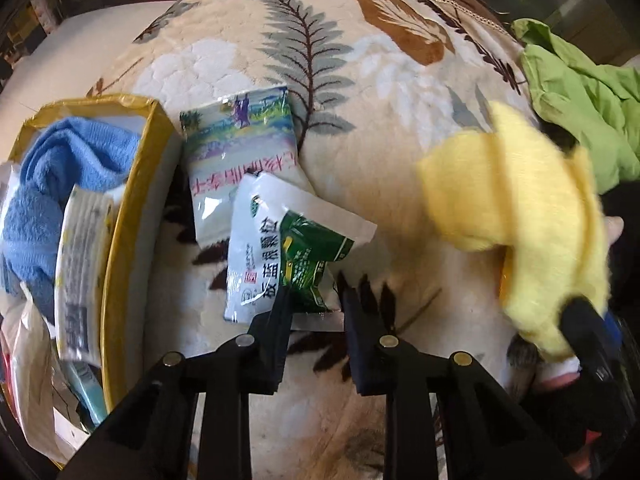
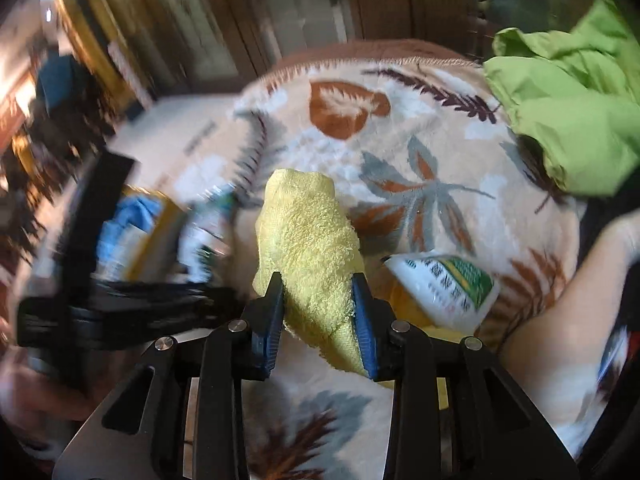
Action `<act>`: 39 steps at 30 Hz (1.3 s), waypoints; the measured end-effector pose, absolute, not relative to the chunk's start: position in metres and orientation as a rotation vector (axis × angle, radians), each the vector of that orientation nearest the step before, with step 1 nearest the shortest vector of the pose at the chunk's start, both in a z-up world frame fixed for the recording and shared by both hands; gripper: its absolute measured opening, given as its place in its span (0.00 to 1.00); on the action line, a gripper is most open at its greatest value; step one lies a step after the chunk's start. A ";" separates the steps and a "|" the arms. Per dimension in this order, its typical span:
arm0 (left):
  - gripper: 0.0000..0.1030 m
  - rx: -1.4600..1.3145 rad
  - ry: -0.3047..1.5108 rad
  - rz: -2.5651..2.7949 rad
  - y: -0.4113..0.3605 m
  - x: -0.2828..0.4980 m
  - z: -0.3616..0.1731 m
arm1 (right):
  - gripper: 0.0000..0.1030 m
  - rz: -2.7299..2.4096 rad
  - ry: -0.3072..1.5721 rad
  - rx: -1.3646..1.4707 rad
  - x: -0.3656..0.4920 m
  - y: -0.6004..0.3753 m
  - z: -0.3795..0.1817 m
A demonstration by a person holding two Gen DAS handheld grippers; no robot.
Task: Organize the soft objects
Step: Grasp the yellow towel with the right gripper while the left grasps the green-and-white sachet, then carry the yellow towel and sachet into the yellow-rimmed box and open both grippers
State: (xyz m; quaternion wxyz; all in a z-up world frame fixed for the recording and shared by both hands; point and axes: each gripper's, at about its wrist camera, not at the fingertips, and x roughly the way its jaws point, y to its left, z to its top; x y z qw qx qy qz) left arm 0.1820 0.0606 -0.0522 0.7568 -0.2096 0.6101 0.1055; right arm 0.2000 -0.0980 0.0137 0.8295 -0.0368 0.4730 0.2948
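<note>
My left gripper [image 1: 315, 290] points down at the leaf-print blanket [image 1: 360, 80], its jaws closed on the lower end of a crumpled green sachet [image 1: 310, 256]. That sachet lies on a white medicine packet [image 1: 256, 248]. My right gripper [image 2: 318, 292] is shut on a yellow towel [image 2: 308, 236], which it holds above the blanket [image 2: 440, 152]. In the left wrist view the yellow towel [image 1: 520, 208] hangs blurred at the right, with the right gripper's black finger [image 1: 584, 320] at its lower end.
A yellow-rimmed box [image 1: 132, 216] at the left holds a blue towel [image 1: 60, 176] and packets. A landscape-printed pack [image 1: 240, 148] lies beside it. A green cloth [image 1: 580, 92] [image 2: 572, 92] sits at the far right. Another white-and-green sachet [image 2: 444, 288] and a person's forearm [image 2: 560, 300] are nearby.
</note>
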 end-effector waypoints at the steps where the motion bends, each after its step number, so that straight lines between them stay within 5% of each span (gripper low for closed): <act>1: 0.20 -0.463 1.328 0.223 0.062 0.180 -0.051 | 0.31 0.628 0.993 -0.053 0.192 -0.102 0.019; 7: 0.10 -0.465 1.314 0.173 0.063 0.164 -0.038 | 0.31 0.648 0.976 0.110 0.158 -0.127 0.030; 25: 0.09 -0.523 1.227 0.001 0.076 0.096 0.016 | 0.31 0.690 0.986 0.322 0.121 -0.140 0.039; 39: 0.09 -0.508 1.116 0.105 0.155 0.032 0.072 | 0.31 0.933 1.041 0.435 0.101 -0.042 0.063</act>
